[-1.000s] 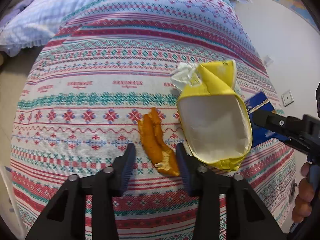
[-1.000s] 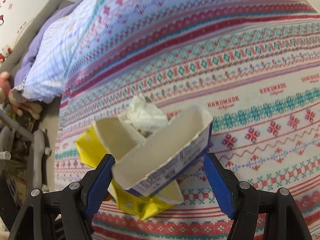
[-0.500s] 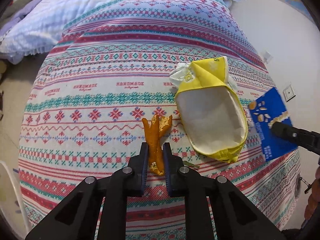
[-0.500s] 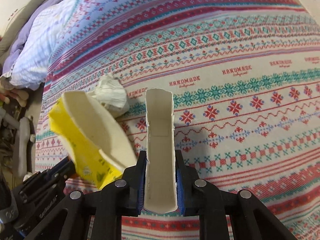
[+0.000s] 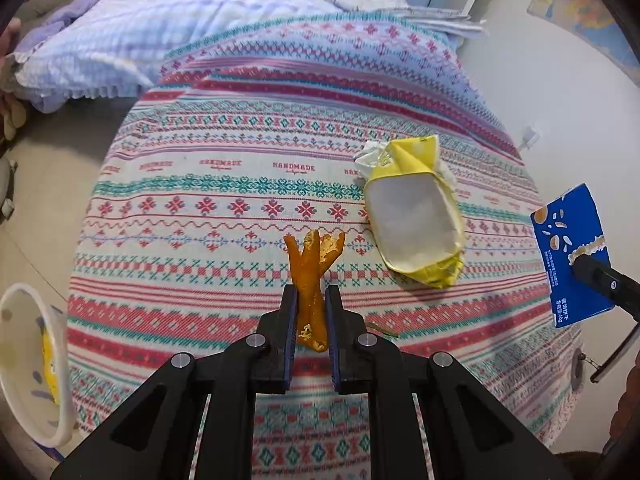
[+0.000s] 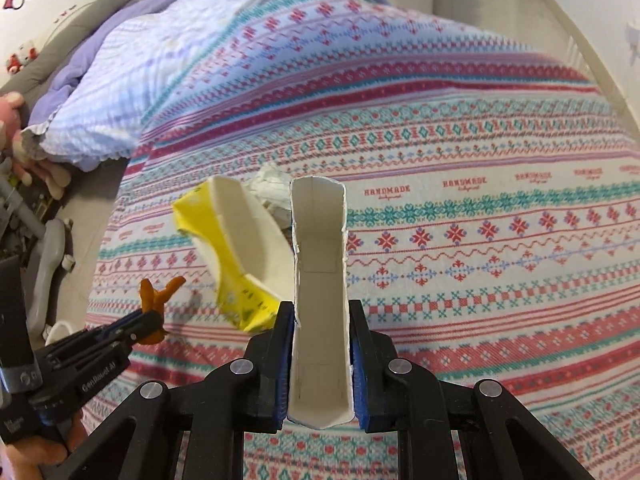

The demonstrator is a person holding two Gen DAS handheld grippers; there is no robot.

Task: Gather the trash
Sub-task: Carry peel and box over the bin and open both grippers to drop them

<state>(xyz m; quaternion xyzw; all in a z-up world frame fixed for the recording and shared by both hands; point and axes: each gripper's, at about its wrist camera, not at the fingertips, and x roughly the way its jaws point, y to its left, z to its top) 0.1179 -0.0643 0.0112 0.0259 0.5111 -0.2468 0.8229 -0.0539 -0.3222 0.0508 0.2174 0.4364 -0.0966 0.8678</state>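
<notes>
My left gripper (image 5: pixel 311 295) is shut on an orange peel (image 5: pixel 310 268) and holds it above the patterned bedspread (image 5: pixel 224 216). The peel also shows in the right wrist view (image 6: pixel 154 294). My right gripper (image 6: pixel 320 312) is shut on a blue carton (image 6: pixel 319 280) with a white inside, lifted off the bed; it shows at the right edge of the left wrist view (image 5: pixel 570 248). A yellow torn box (image 5: pixel 416 220) lies on the bed with a crumpled white tissue (image 5: pixel 370 154) at its far end.
A white bin (image 5: pixel 28 364) with a yellow item inside stands on the floor at the lower left. A pale blue quilt (image 5: pixel 132 40) lies at the head of the bed. A wall (image 5: pixel 540 80) borders the bed's right side.
My left gripper shut on the peel and lifted it. My right gripper shut on the blue carton and raised it away from the yellow box. Both wrist views have pulled back from the bed.
</notes>
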